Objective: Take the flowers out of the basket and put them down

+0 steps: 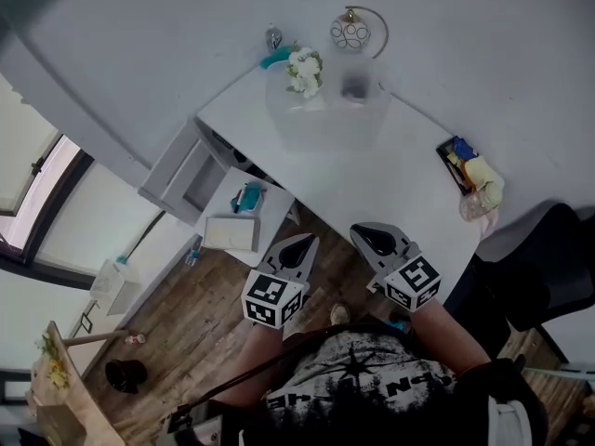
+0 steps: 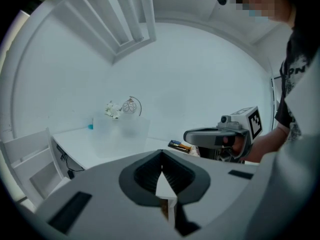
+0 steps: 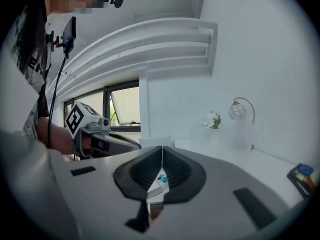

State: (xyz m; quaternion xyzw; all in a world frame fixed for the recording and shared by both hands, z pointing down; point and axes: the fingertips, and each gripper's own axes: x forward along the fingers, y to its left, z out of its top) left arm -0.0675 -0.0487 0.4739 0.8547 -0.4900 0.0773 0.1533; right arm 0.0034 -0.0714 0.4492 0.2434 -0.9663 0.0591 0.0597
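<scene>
A bunch of white flowers stands in a pale translucent basket at the far side of the white table. Both grippers hover well short of it, off the table's near edge. My left gripper and my right gripper point toward the table, each shut with nothing between the jaws. In the left gripper view the flowers and basket lie far ahead of the shut left gripper, with the right gripper alongside. In the right gripper view the flowers are far ahead of the right gripper.
A round wire ornament and a teal object stand behind the basket. A dark tray of small items lies at the table's right edge. A small white side table stands at the left over wooden floor, and a black chair at the right.
</scene>
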